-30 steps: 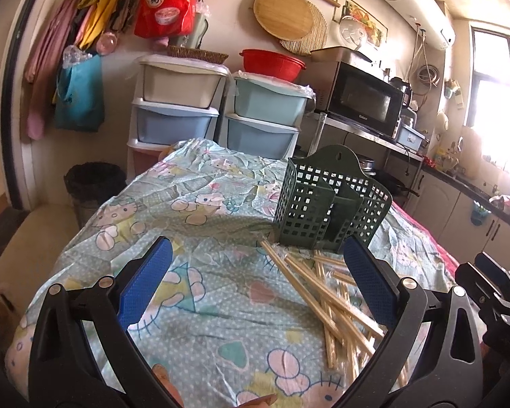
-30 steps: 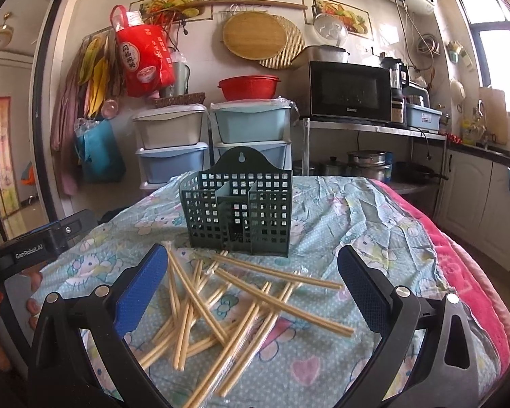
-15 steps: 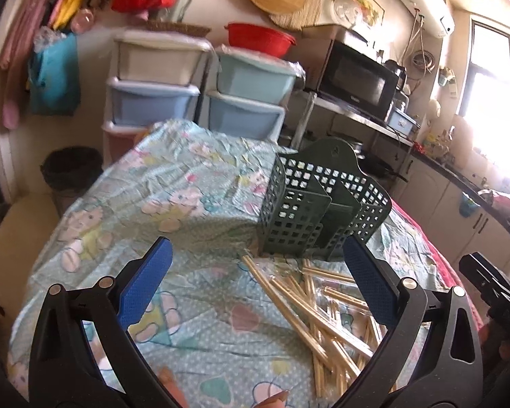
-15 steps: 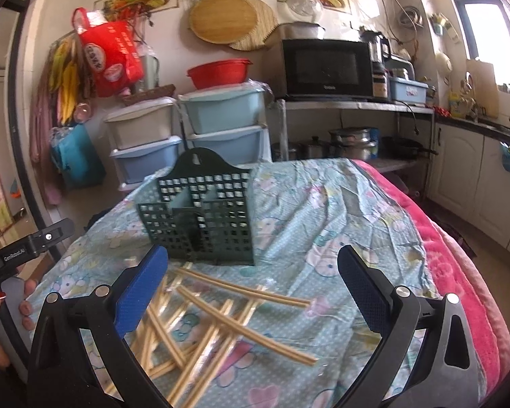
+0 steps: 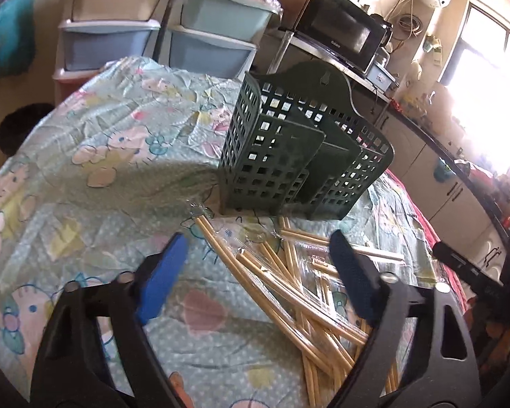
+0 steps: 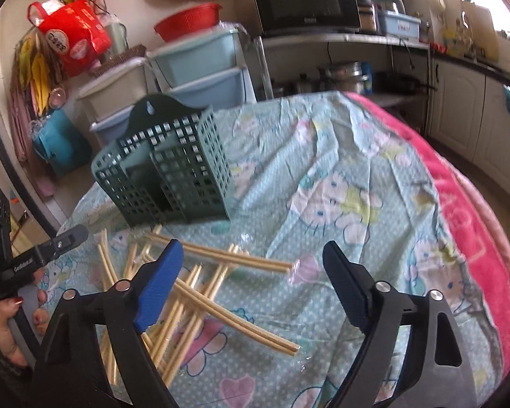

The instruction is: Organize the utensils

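A dark green plastic utensil caddy (image 5: 302, 156) with a grid wall stands upright on the table; it also shows in the right wrist view (image 6: 173, 176). Several wooden chopsticks in clear wrappers (image 5: 288, 278) lie scattered in front of it, also seen in the right wrist view (image 6: 200, 282). My left gripper (image 5: 258, 272) is open and empty, hovering above the chopsticks' left end. My right gripper (image 6: 251, 285) is open and empty above the chopsticks' right side. The left gripper's body (image 6: 34, 261) shows at the left of the right wrist view.
The table wears a light blue cartoon-print cloth (image 6: 339, 183) with a pink blanket edge (image 6: 472, 210) on the right. Plastic drawer units (image 5: 153, 37) and a microwave (image 5: 343, 30) stand behind the table. Kitchen cabinets (image 6: 475, 115) run along the right.
Both grippers have tilted down and moved closer to the chopsticks and caddy. Both stay open and empty.
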{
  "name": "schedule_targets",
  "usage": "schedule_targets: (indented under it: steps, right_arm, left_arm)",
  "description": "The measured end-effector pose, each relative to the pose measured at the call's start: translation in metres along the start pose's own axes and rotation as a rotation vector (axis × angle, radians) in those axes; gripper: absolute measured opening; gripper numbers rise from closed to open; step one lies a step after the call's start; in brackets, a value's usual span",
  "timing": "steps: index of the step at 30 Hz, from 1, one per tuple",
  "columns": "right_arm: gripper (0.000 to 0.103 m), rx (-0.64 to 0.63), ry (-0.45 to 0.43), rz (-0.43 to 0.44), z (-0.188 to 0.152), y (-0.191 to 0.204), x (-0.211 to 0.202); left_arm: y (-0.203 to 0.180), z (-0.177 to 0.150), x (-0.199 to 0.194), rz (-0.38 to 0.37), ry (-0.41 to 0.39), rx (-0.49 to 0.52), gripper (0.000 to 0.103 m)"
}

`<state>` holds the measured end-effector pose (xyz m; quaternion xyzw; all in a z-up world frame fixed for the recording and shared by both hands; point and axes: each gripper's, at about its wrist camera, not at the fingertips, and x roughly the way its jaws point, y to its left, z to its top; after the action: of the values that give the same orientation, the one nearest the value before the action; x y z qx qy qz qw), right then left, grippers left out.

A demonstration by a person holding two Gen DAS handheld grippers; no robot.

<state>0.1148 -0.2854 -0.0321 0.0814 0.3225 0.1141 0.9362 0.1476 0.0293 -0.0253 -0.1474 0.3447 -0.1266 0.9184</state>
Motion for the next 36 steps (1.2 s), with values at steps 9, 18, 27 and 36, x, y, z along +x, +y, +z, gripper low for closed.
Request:
schedule_targets:
  steps: [9, 18, 27, 36]
  right_arm:
    - [0.067, 0.083, 0.078, 0.011, -0.005, -0.013, 0.024]
    - [0.056, 0.232, 0.146, 0.073, -0.009, -0.035, 0.047]
    - [0.021, 0.291, 0.133, 0.133, -0.013, -0.045, 0.049]
    - [0.007, 0.222, 0.018, 0.16, 0.0, -0.037, 0.021]
  left_arm:
    - [0.008, 0.009, 0.016, -0.01, 0.042, -0.032, 0.058]
    - [0.011, 0.014, 0.025, -0.009, 0.07, -0.028, 0.041]
    - [0.017, 0.015, 0.03, -0.002, 0.089, -0.049, 0.022]
    - [0.017, 0.013, 0.023, -0.009, 0.076, -0.054, 0.006]
